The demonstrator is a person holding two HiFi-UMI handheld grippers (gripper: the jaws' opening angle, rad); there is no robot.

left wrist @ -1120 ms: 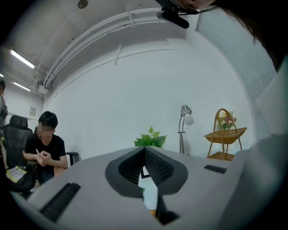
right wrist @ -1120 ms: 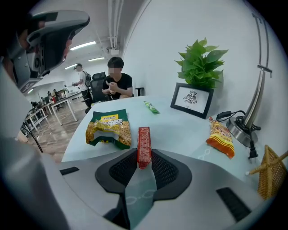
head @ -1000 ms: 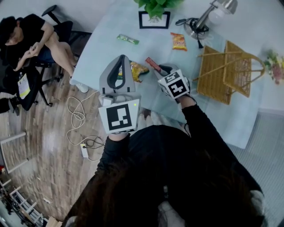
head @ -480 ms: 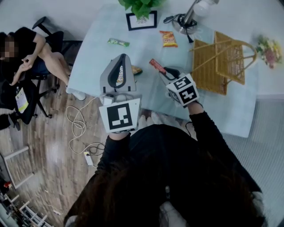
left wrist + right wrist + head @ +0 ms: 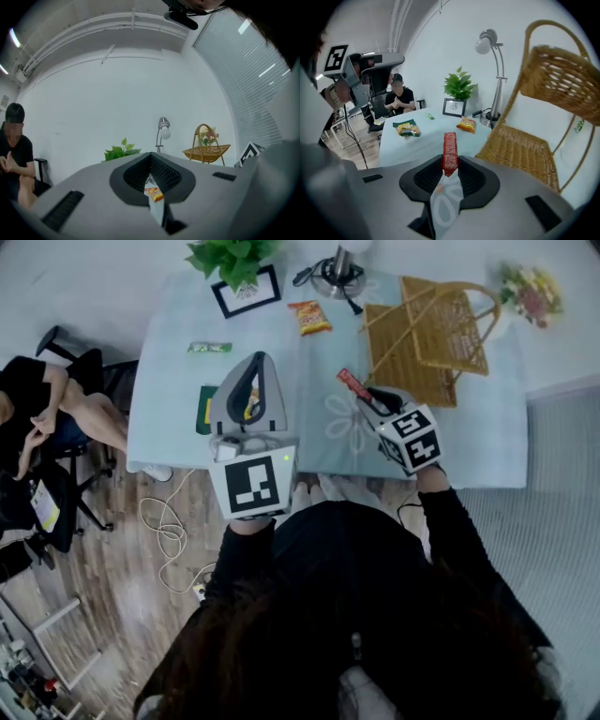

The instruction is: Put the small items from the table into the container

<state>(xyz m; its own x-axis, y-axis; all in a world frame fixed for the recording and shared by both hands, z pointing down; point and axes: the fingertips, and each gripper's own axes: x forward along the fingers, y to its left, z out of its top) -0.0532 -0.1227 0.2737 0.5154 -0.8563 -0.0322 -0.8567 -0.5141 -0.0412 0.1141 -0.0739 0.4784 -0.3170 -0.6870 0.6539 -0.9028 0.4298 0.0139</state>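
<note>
One red snack bar (image 5: 450, 149) is sitting between the jaws of the right gripper (image 5: 450, 165). The pads are pressing it from both sides near its lower end, so most of the bar is sticking out in front. In the head view this gripper (image 5: 366, 397) is hanging over the table (image 5: 169, 390), a little right of centre, and it is pointing slanted downward. The wicker basket (image 5: 412, 381) is standing in the upper right of the frame, near the bar but not yet under it.

To do this step well, I am thinking the bar must come fully above the basket floor, clear of the tall handle, before the jaws are letting go. The long free end could catch on the rim, so I would hold it tipped down and inside.

The left gripper (image 5: 257, 362) is waiting left of centre, pointing level, jaws closed together on nothing. Below it a green snack bag (image 5: 204, 409) is lying. An orange bag (image 5: 309, 317) and a small green bar (image 5: 209, 348) are lying higher in the frame.
</note>
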